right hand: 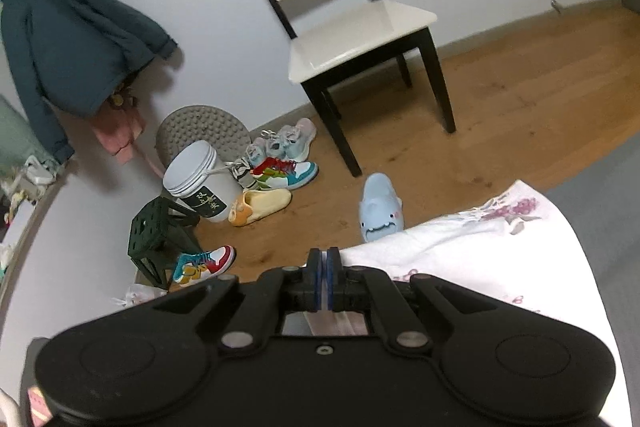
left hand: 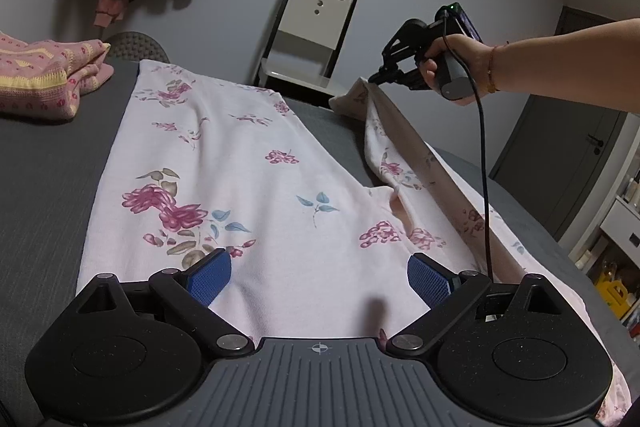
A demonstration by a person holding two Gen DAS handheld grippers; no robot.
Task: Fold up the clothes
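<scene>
A pale pink floral garment (left hand: 240,163) lies spread on the dark grey bed (left hand: 44,187). My left gripper (left hand: 319,279) hovers open over its near end, blue pads (left hand: 210,277) wide apart with nothing between them. In the left wrist view a person's hand holds my right gripper (left hand: 378,78), which is shut on the garment's far right leg and lifts that cloth off the bed into a taut ridge. In the right wrist view my right gripper (right hand: 324,273) has its pads pressed together, with the floral garment (right hand: 480,231) trailing away to the right.
A folded pink knit (left hand: 44,79) lies at the bed's far left. Beyond the bed stands a white and black chair (right hand: 352,27), with several shoes (right hand: 276,163), a white tub (right hand: 196,179), a shark slipper (right hand: 378,207) and a green stool (right hand: 160,235) on the wooden floor. Jackets (right hand: 68,35) hang on the wall.
</scene>
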